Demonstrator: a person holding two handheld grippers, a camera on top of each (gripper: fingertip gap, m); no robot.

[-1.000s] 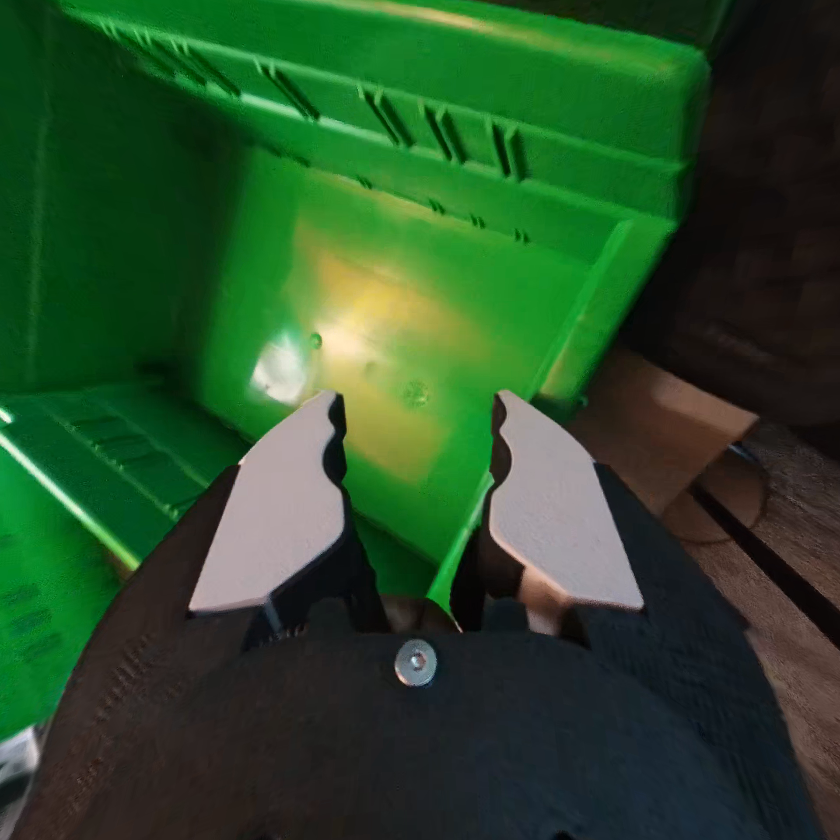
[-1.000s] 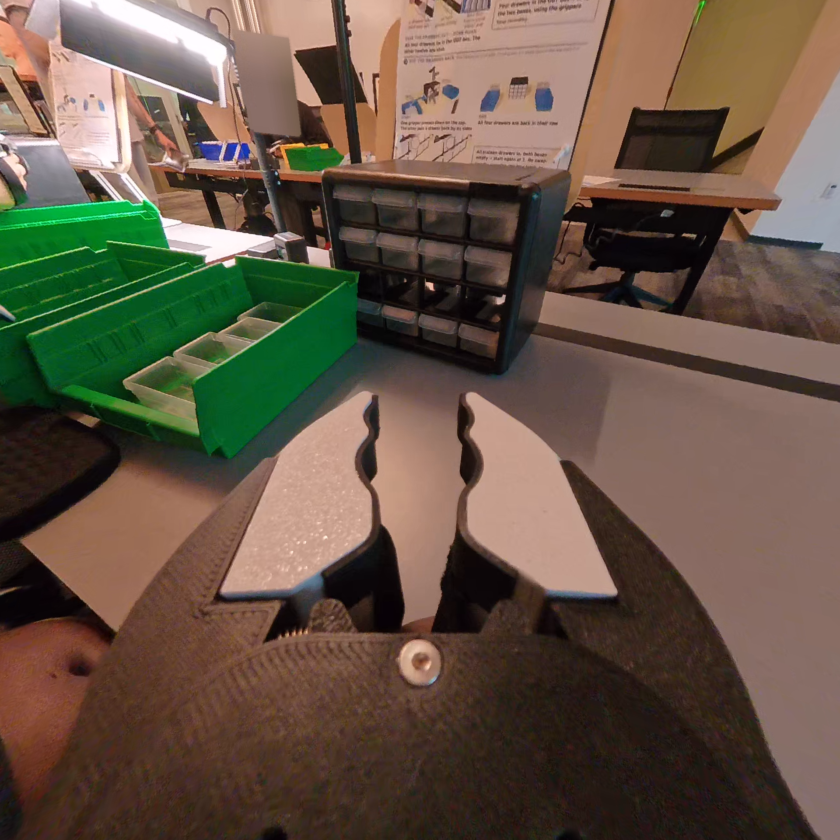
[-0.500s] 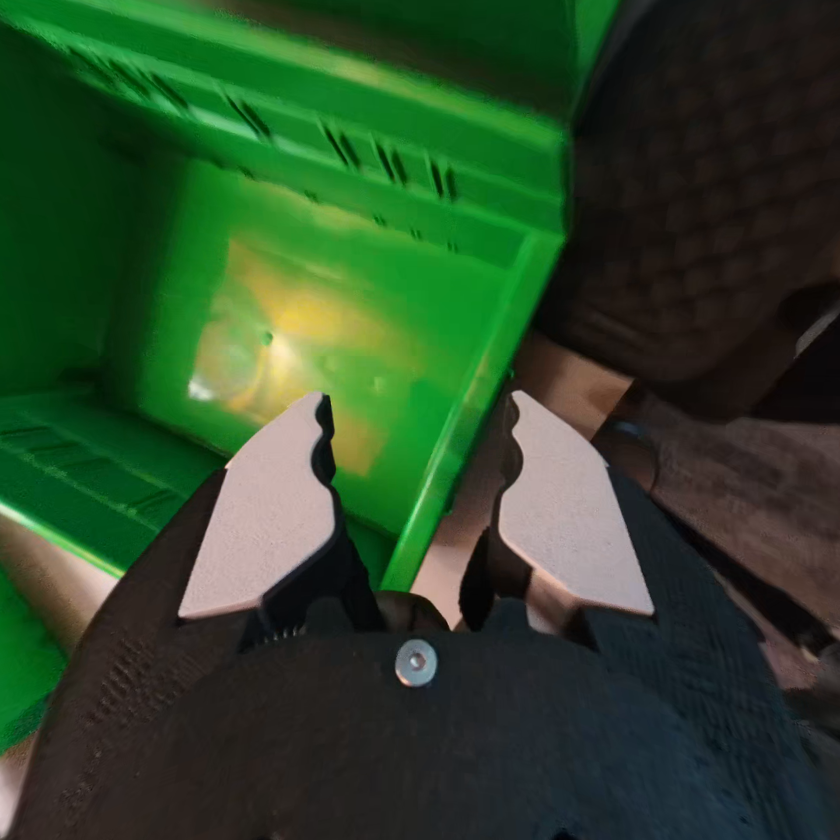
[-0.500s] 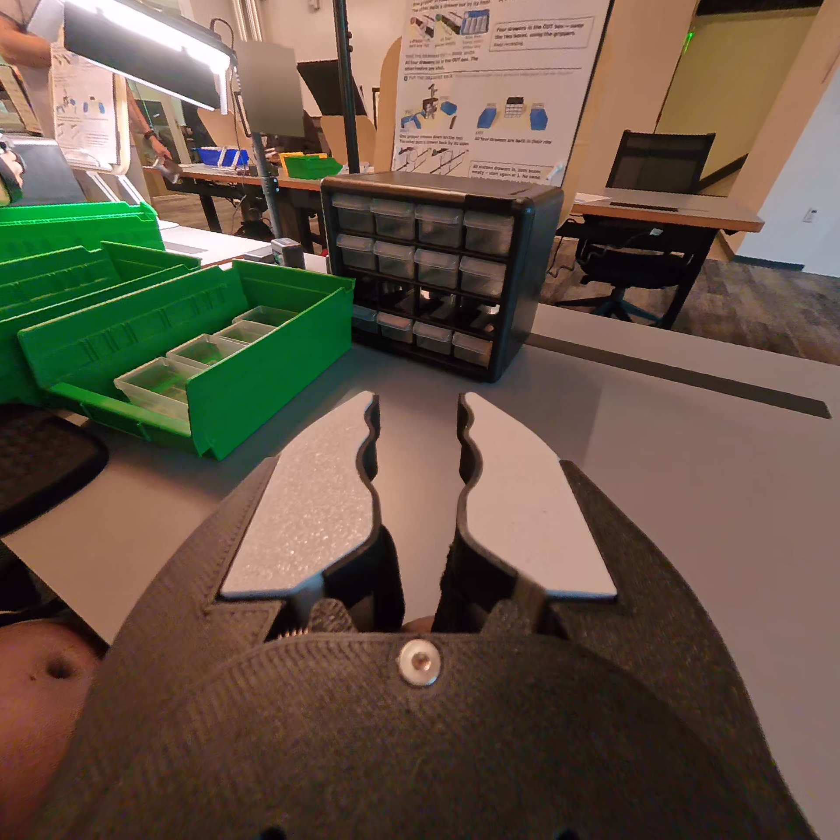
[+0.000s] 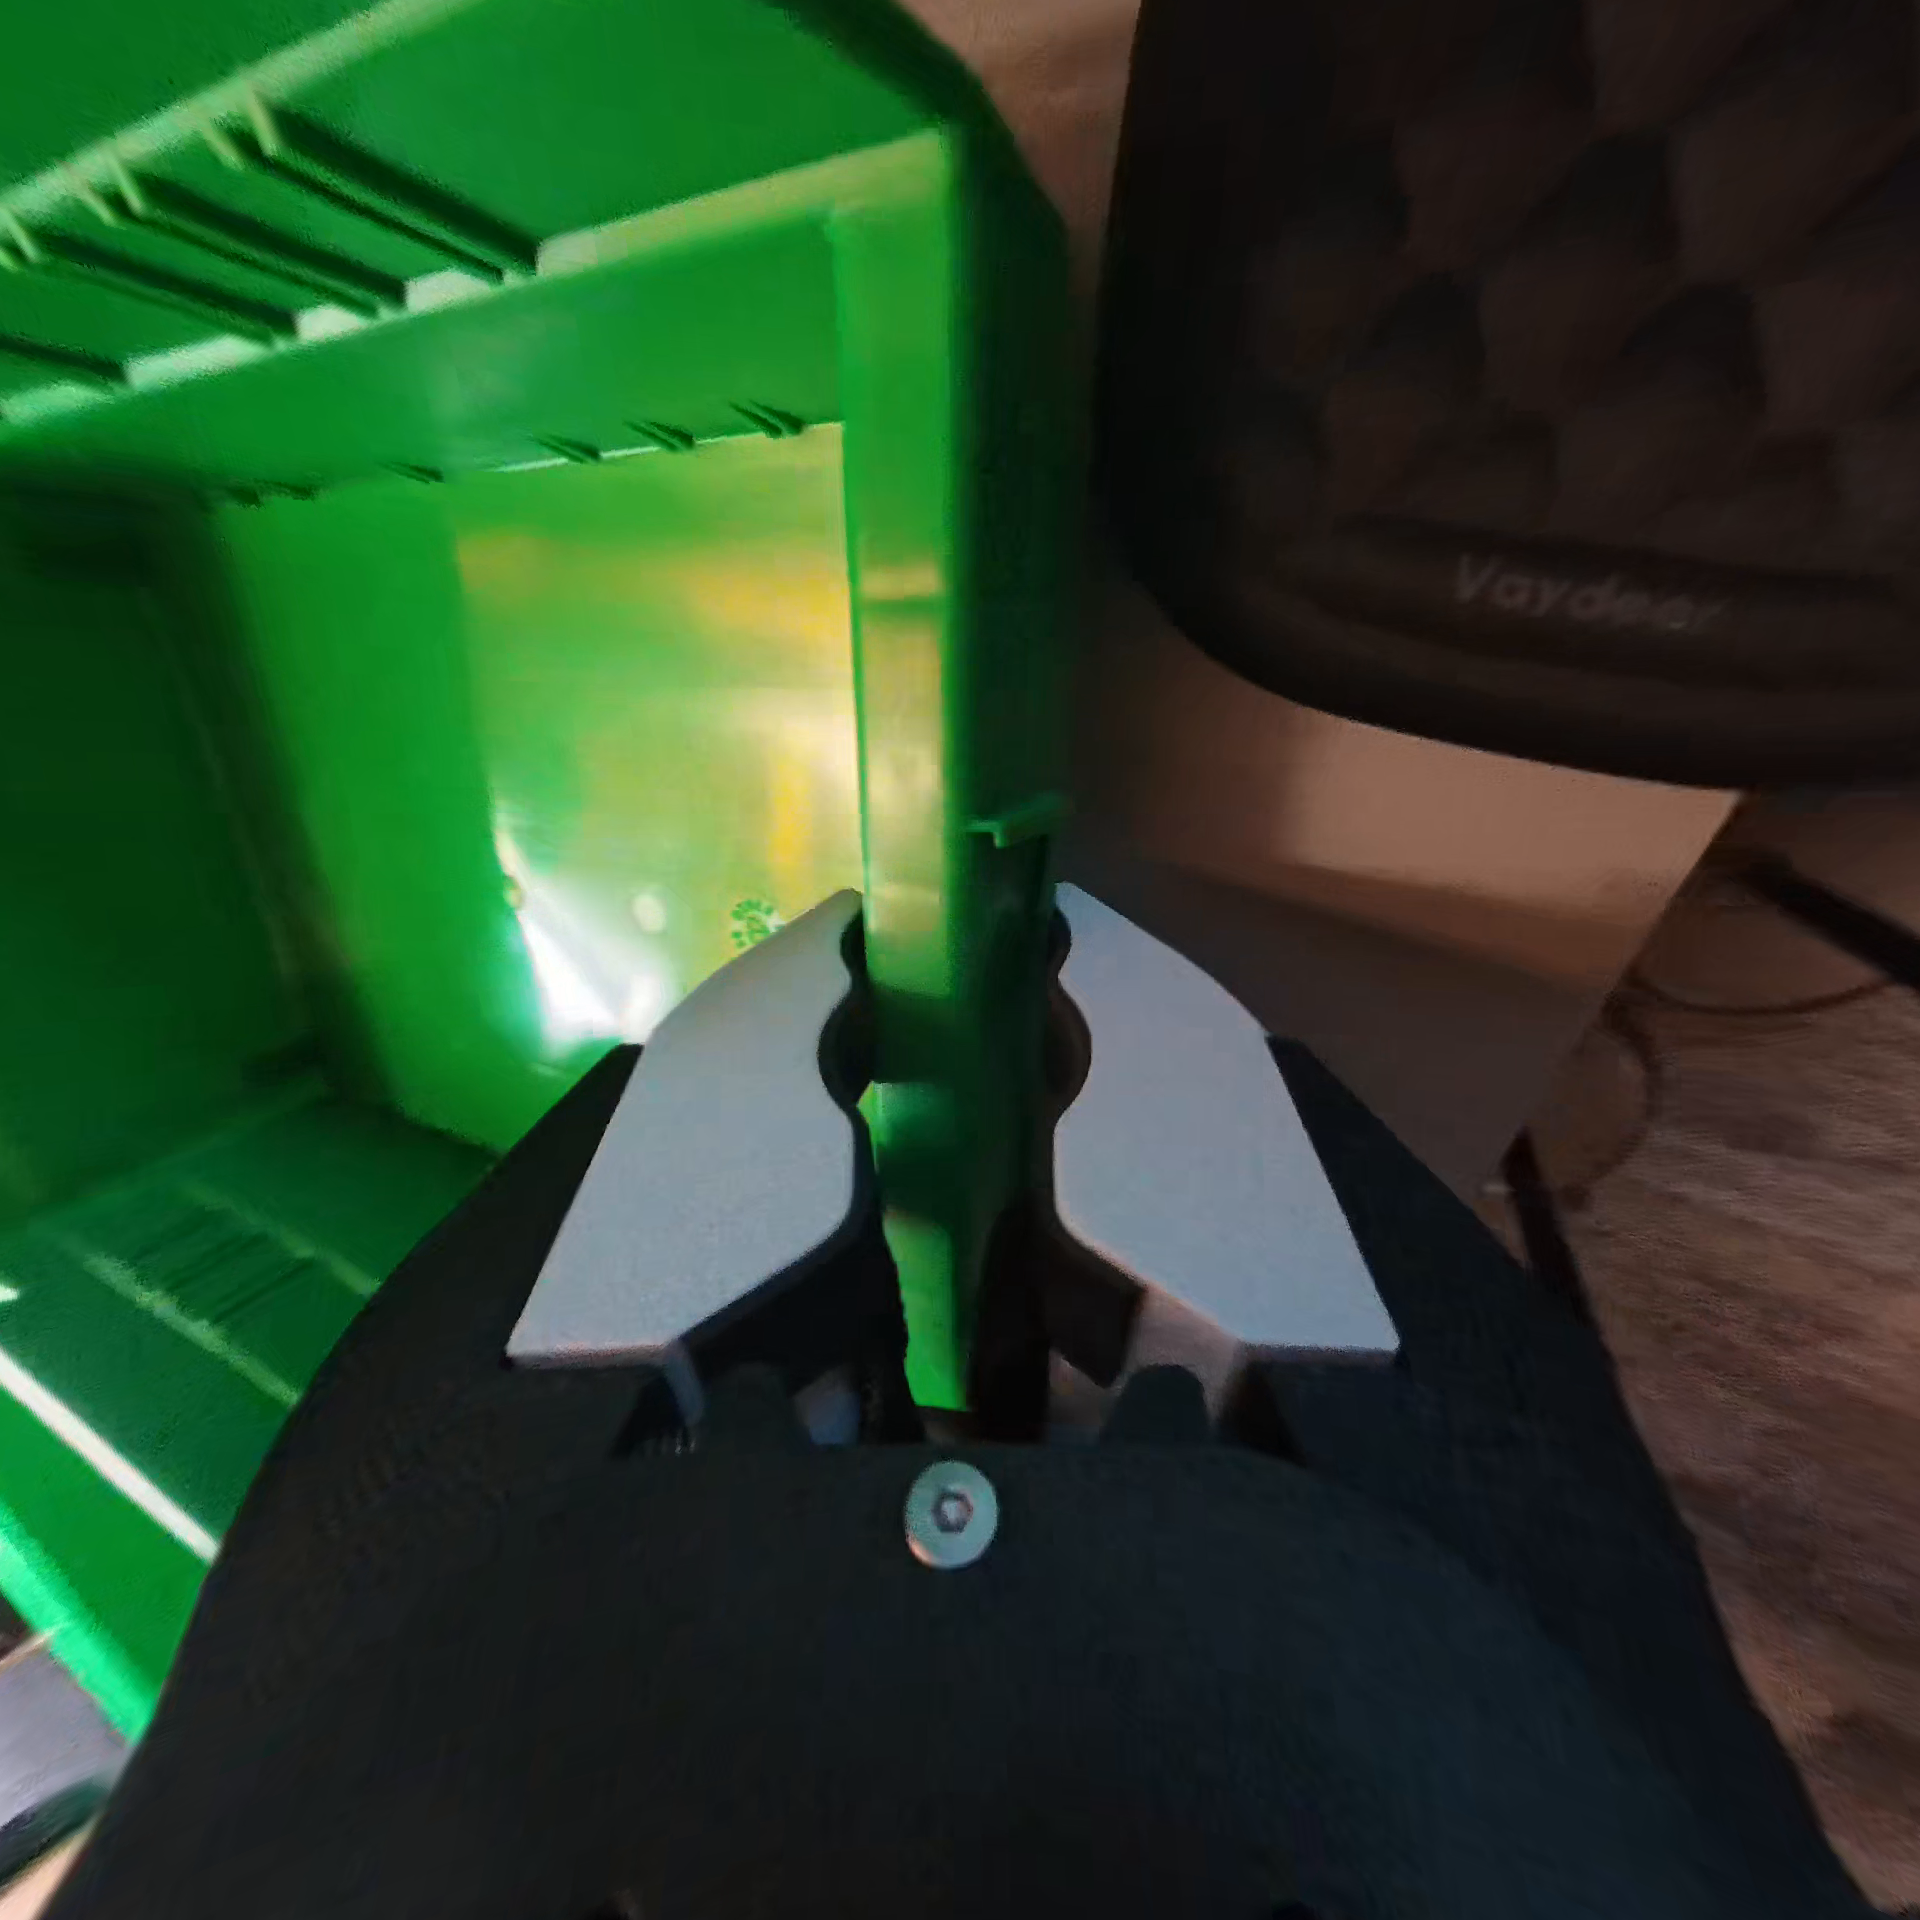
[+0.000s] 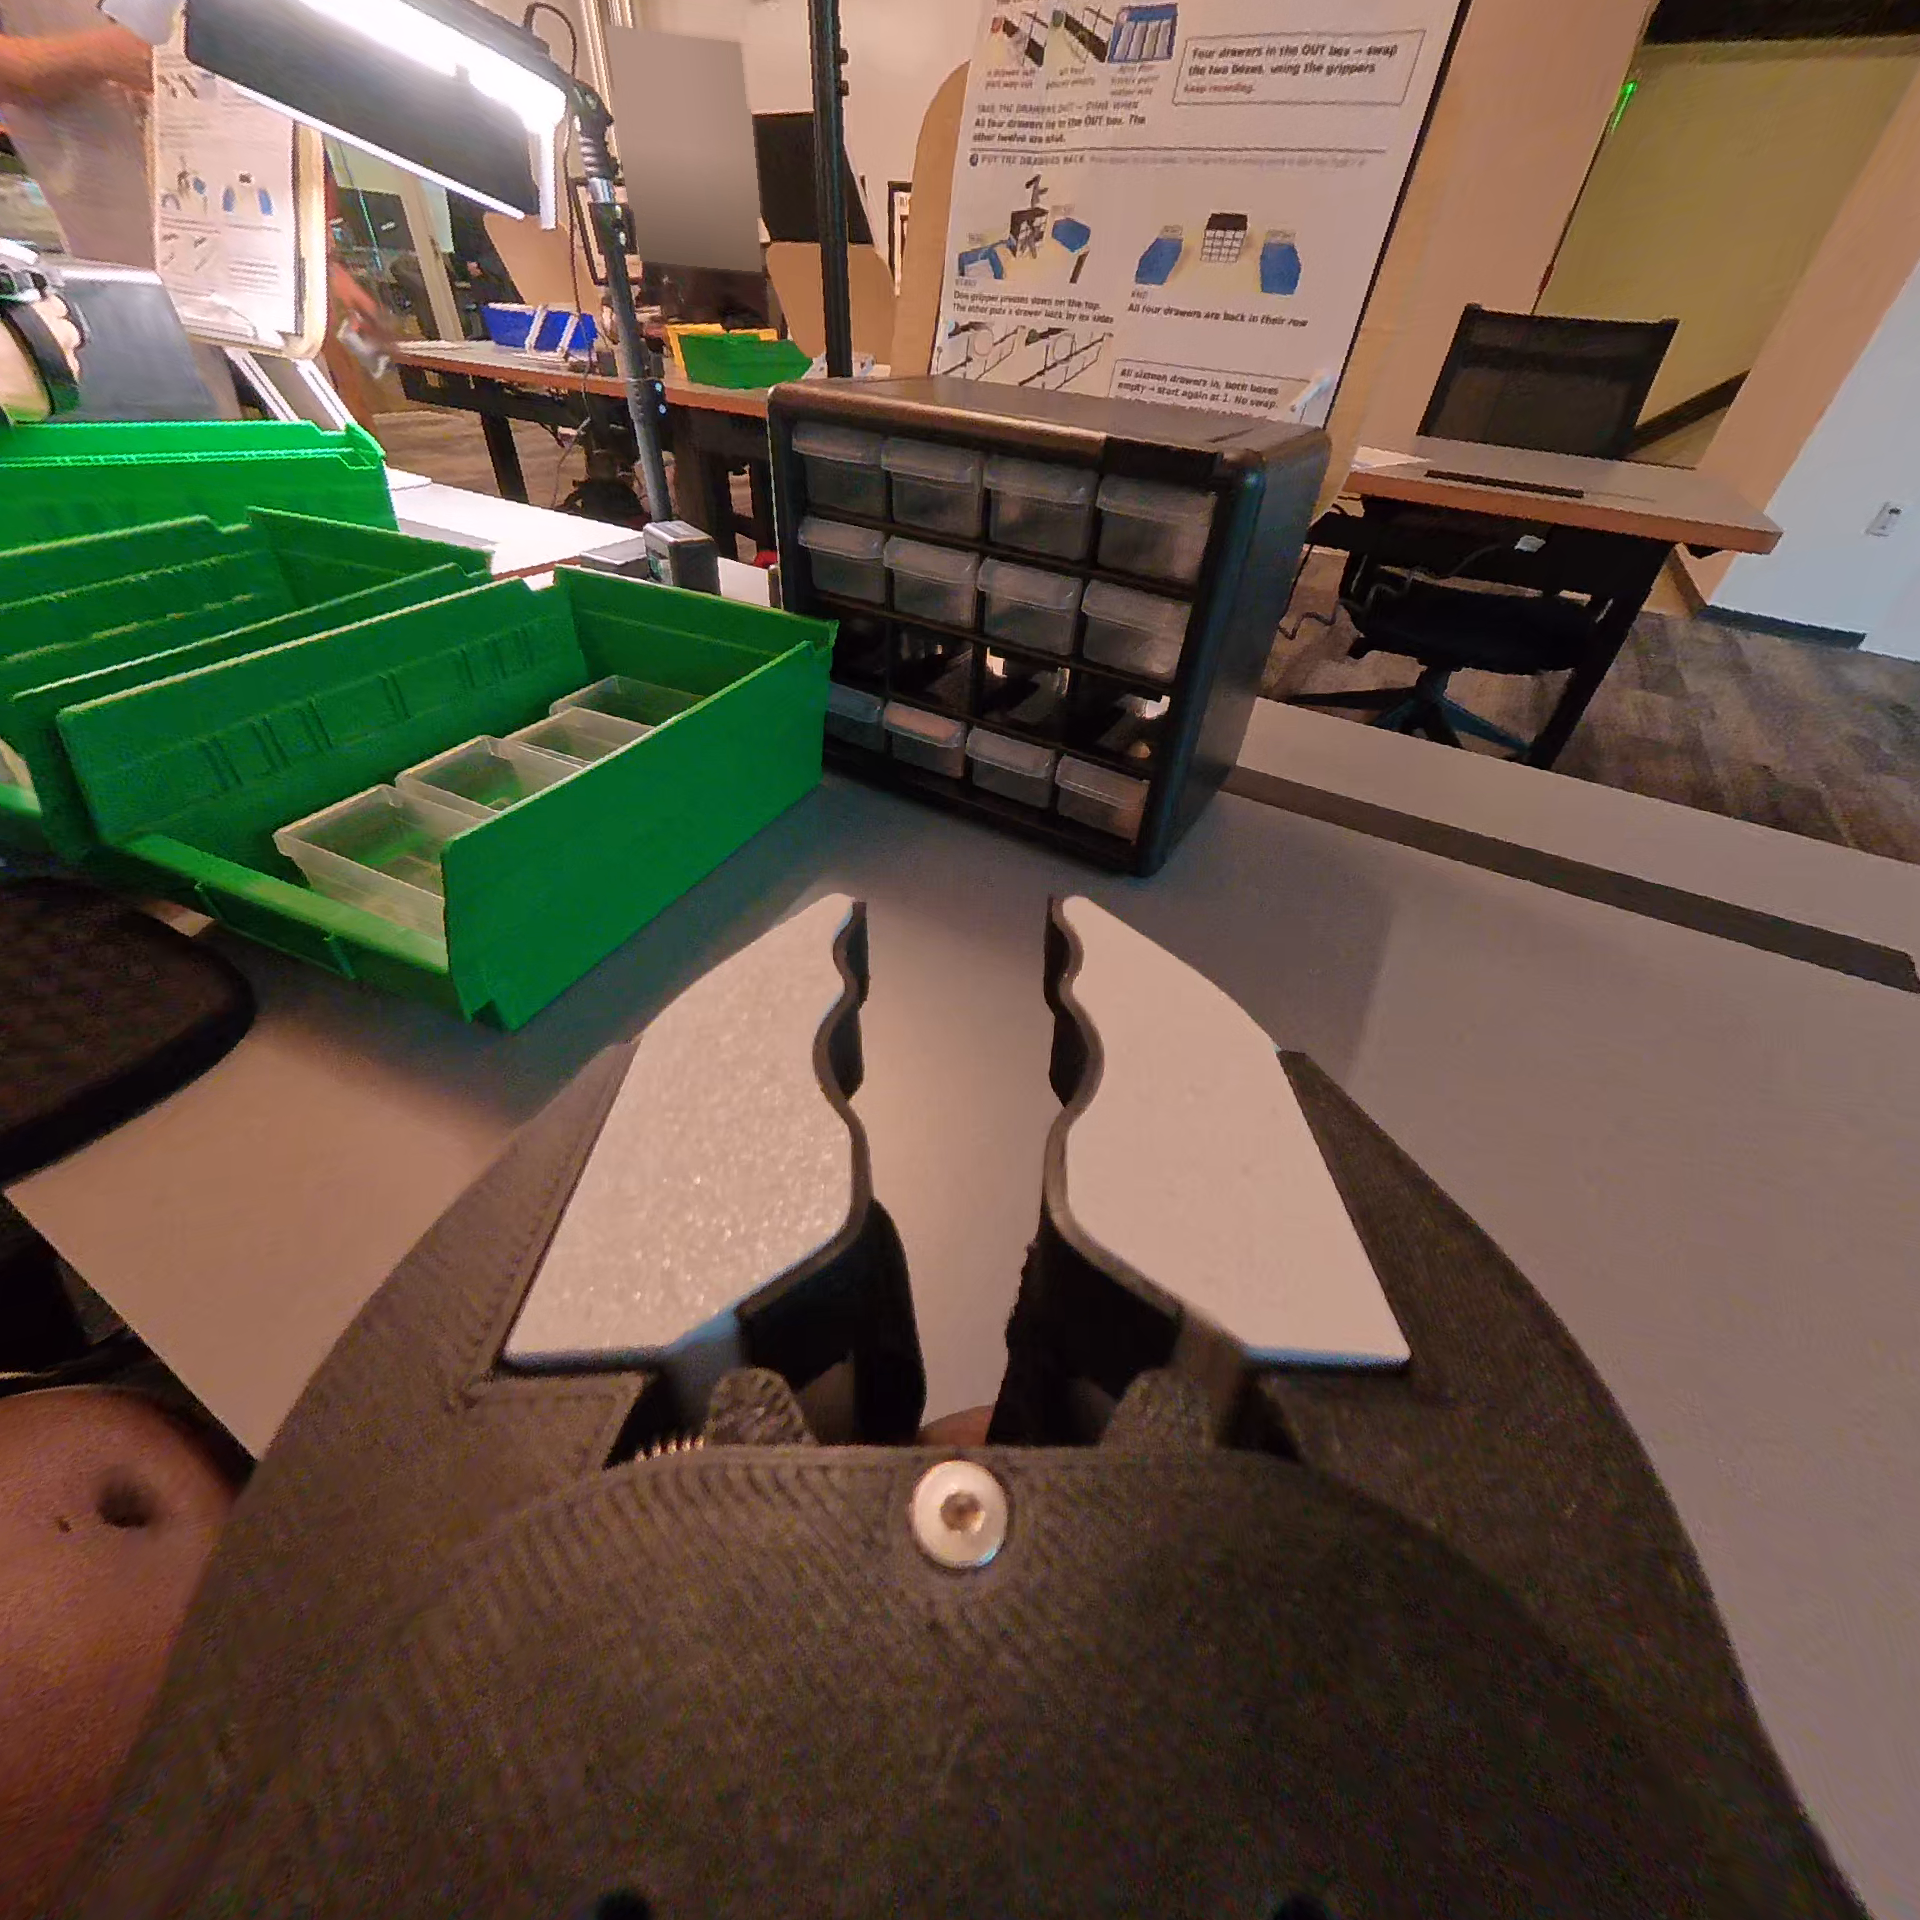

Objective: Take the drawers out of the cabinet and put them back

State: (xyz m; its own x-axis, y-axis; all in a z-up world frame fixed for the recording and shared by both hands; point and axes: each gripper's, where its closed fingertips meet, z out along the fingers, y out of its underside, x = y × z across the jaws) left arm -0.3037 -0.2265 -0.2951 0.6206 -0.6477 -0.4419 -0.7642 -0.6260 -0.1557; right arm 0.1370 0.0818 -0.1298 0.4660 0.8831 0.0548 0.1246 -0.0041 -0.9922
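My left gripper is shut on the side wall of an empty green bin, one finger inside and one outside. My right gripper is open and empty above the grey table. The black cabinet stands ahead of it, with clear drawers in most slots and an empty third row. Left of it a second green bin holds several clear drawers in a line. Another green bin lies farther left.
A black textured pad lies at the table's left front corner and fills the upper right of the left wrist view. A lamp, a poster board, desks and an office chair stand behind the table.
My left gripper has moved right over the empty bin's side wall and closed on it. My right gripper stays open and has shifted only slightly.
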